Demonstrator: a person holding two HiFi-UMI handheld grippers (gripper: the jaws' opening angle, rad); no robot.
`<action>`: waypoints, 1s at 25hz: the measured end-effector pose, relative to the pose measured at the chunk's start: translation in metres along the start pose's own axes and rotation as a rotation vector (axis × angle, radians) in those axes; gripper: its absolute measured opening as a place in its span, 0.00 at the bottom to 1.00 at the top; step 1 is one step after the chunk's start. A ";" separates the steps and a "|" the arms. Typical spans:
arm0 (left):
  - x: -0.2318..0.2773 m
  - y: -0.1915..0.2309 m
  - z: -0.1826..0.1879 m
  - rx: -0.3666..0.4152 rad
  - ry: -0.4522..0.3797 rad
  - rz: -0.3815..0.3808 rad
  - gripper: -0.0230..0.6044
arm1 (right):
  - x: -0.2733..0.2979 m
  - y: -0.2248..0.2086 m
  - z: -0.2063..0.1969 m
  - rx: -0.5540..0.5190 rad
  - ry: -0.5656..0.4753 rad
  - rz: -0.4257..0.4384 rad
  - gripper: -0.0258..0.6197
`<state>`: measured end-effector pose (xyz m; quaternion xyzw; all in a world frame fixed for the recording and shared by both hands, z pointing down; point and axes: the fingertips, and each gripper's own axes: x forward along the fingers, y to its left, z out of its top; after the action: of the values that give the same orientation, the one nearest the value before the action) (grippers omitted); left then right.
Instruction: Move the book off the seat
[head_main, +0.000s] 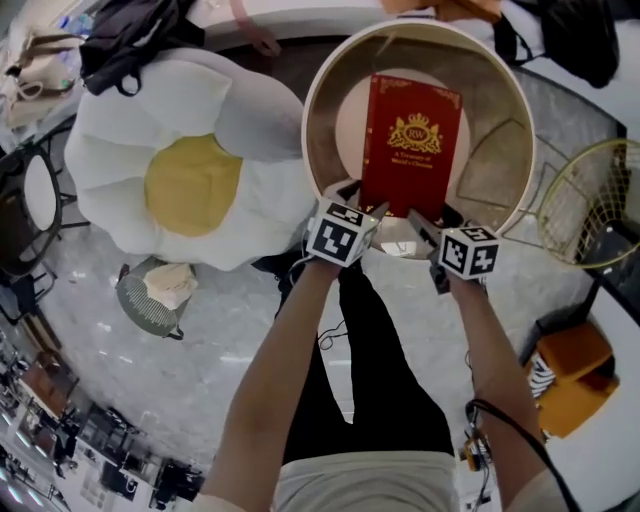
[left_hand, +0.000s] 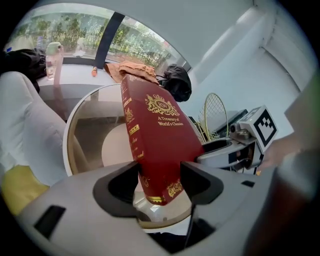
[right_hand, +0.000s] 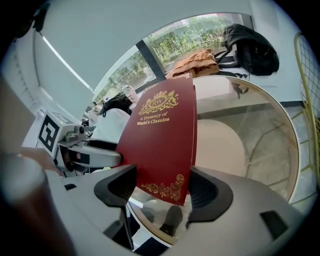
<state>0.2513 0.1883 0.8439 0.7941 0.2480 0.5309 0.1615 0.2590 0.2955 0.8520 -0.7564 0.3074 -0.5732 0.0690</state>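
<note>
**A:** Where is the book?

**B:** The red book is held up over the round desk, well apart from the egg-shaped seat on the left. It is tilted, with the gold crest and title on the upper side.

**A:** What has hold of it?

**B:** Both tools. The left hand-held gripper pinches the near corner by the spine. In the left gripper view its jaws press on the two covers. The right hand-held gripper clamps the other near corner. In its own view its jaws are closed against the front and the back.

**A:** What is hidden?

**B:** In the head view the jaws and marker cubes cover the book's near edge. No view shows the back cover. From above I cannot tell whether the far end touches the glass top. The gripper views show only the near corners hanging clear of it.

**A:** And at the borders?

**B:** A racket runs off the right edge. A black bag is cut off at the top.
</note>
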 end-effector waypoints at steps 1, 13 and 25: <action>0.005 0.000 0.002 0.001 0.009 -0.002 0.45 | 0.002 -0.005 0.000 0.014 0.000 -0.002 0.53; 0.046 0.003 -0.002 -0.017 0.115 -0.035 0.45 | 0.020 -0.039 -0.015 0.087 0.048 -0.038 0.53; 0.027 0.012 -0.012 -0.071 0.105 0.058 0.49 | 0.011 -0.042 -0.010 0.076 0.014 -0.057 0.53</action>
<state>0.2511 0.1931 0.8755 0.7657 0.2141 0.5848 0.1607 0.2675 0.3253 0.8839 -0.7577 0.2643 -0.5914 0.0795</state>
